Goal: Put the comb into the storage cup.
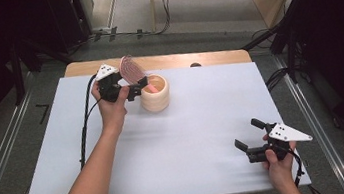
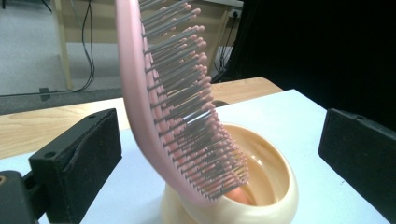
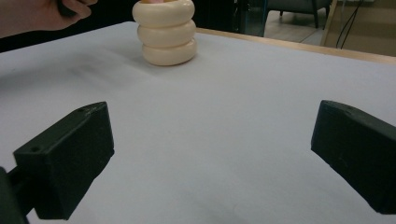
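Note:
A pink hairbrush (image 1: 130,66) (image 2: 177,116) stands handle-down in a cream ribbed cup (image 1: 155,93) (image 2: 275,191) (image 3: 164,32) at the back of the white table (image 1: 189,130). Its bristled head leans up and away over the cup's left rim. My left gripper (image 1: 138,88) (image 2: 219,135) is open just left of the cup; its jaws stand wide on either side of the brush without touching it. At the front right corner my right gripper (image 1: 247,133) (image 3: 210,130) is open with nothing between its jaws, and it points across the table toward the cup.
A strip of bare wood (image 1: 180,59) borders the white table at the back. Cables trail from both grippers. The hand (image 3: 37,14) on the left gripper is at the top left of the right gripper view. Dark floor and metal rails flank the table.

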Tool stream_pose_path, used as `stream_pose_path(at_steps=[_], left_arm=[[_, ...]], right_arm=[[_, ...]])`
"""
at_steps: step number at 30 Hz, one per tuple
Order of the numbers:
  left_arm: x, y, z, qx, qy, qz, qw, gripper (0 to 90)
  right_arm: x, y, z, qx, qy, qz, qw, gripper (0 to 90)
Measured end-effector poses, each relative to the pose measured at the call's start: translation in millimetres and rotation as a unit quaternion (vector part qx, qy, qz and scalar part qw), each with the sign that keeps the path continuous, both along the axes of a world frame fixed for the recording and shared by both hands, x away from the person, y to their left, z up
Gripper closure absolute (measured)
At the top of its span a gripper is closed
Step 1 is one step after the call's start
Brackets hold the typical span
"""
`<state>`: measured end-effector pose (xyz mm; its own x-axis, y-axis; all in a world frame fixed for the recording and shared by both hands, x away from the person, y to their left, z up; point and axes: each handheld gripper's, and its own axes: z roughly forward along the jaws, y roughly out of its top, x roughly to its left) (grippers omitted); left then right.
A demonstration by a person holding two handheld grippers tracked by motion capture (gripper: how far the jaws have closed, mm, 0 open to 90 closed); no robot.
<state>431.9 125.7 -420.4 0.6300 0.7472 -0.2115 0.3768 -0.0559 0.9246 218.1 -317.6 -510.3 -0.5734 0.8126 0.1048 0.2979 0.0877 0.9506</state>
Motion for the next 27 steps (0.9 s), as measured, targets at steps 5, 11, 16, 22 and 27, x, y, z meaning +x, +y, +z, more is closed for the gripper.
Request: stream_pose_path(at_steps=[5, 11, 16, 22, 27], left_arm=[[-6.0, 5.1, 0.4, -0.001, -0.006, -0.004, 1.0, 0.0], [-15.1, 9.0, 0.5, 0.005, -0.012, -0.012, 0.9998, 0.0], [-24.0, 10.8, 0.1, 0.01, -0.017, -0.022, 0.9996, 0.0], [-34.3, 13.7, 0.3, 0.011, -0.024, -0.032, 0.9991, 0.0], [-43.1, 17.8, 0.1, 0.01, -0.031, -0.036, 0.9988, 0.0]], right_arm=[[0.2, 0.3, -0.1, -0.001, 0.0, 0.0, 1.0, 0.0], [0.3, 0.6, -0.2, -0.001, 0.0, 0.0, 1.0, 0.0], [0.6, 0.9, -0.3, -0.003, 0.0, 0.0, 1.0, 0.0], [0.6, 1.5, -0.4, -0.003, 0.001, -0.001, 1.0, 0.0], [0.7, 1.8, -0.6, -0.003, 0.001, -0.001, 1.0, 0.0]])
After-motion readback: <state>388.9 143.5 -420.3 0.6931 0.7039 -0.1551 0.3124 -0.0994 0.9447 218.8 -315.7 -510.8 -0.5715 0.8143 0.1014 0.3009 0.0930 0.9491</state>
